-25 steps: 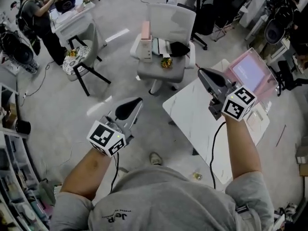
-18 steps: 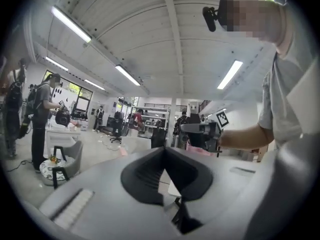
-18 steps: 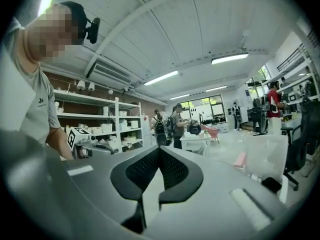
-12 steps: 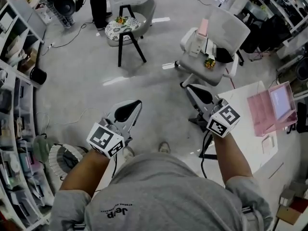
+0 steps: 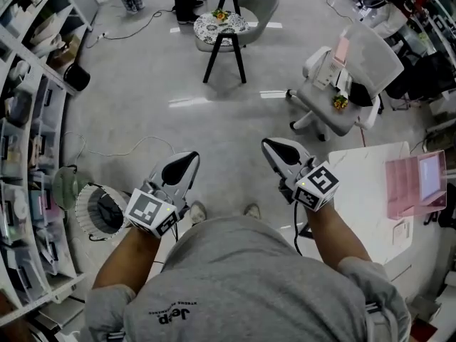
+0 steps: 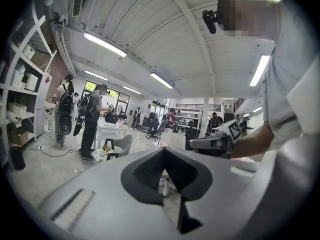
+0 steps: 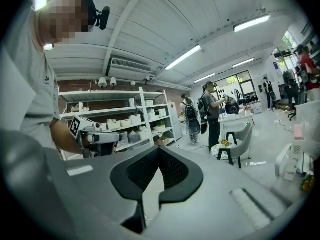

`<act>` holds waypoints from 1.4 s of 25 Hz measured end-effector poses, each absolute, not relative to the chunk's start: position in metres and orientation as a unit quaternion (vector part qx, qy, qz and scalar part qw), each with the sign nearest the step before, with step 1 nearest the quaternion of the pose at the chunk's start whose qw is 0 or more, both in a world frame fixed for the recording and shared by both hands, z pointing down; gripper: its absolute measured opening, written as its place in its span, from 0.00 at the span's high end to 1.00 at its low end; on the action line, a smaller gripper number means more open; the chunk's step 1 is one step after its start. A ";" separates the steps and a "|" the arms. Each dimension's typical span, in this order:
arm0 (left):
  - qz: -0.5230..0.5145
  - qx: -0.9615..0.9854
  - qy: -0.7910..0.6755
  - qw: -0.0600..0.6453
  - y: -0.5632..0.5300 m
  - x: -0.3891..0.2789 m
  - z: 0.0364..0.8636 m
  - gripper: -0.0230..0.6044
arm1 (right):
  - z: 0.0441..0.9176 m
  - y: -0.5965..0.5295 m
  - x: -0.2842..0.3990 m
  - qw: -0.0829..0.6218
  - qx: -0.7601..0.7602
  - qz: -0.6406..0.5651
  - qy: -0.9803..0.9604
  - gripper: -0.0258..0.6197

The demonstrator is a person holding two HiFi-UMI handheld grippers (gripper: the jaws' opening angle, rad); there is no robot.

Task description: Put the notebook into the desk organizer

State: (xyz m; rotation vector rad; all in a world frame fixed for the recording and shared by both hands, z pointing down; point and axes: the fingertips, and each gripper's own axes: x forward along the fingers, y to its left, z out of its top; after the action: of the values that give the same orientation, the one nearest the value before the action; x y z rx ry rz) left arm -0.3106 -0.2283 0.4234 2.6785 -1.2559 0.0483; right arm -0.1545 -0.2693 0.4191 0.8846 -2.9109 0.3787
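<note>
The pink desk organizer (image 5: 413, 185) stands on the white table (image 5: 360, 191) at the right edge of the head view. A paler flat panel (image 5: 430, 177) stands inside it; I cannot tell whether that is the notebook. My left gripper (image 5: 189, 158) (image 6: 163, 150) is shut and empty, held over bare floor far left of the table. My right gripper (image 5: 268, 145) (image 7: 159, 149) is also shut with nothing in it, over the floor just left of the table's corner. Each gripper shows in the other's view: the right gripper (image 6: 216, 141), the left gripper (image 7: 98, 137).
A grey office chair (image 5: 350, 84) with small items on its seat stands beyond the table. A stool with a patterned top (image 5: 221, 26) is at the far middle. Shelving (image 5: 28, 127) lines the left side, with a floor fan (image 5: 100, 212) beside it. People stand in the distance.
The view has swung left. Both grippers have moved away from the table, which has slid to the right edge with the organizer. Both grippers stay shut.
</note>
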 end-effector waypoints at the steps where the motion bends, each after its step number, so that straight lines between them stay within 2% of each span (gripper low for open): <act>1: 0.016 0.897 -0.430 0.097 -0.225 -0.319 0.426 0.87 | 0.422 -0.267 -0.162 0.040 0.283 0.124 -0.950 0.96; 12: 0.010 0.875 -0.470 0.115 -0.216 -0.366 0.436 0.87 | 0.427 -0.267 -0.198 0.053 0.259 0.122 -0.957 0.96; 35: 0.008 0.878 -0.466 0.113 -0.228 -0.364 0.426 0.87 | 0.421 -0.280 -0.195 0.057 0.264 0.112 -0.956 0.96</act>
State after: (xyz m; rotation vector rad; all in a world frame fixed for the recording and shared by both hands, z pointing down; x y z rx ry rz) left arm -0.3641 -0.2282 0.4264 2.5751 -1.3662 0.0243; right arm -0.1954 -0.2803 0.4212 0.8009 -2.8995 0.3411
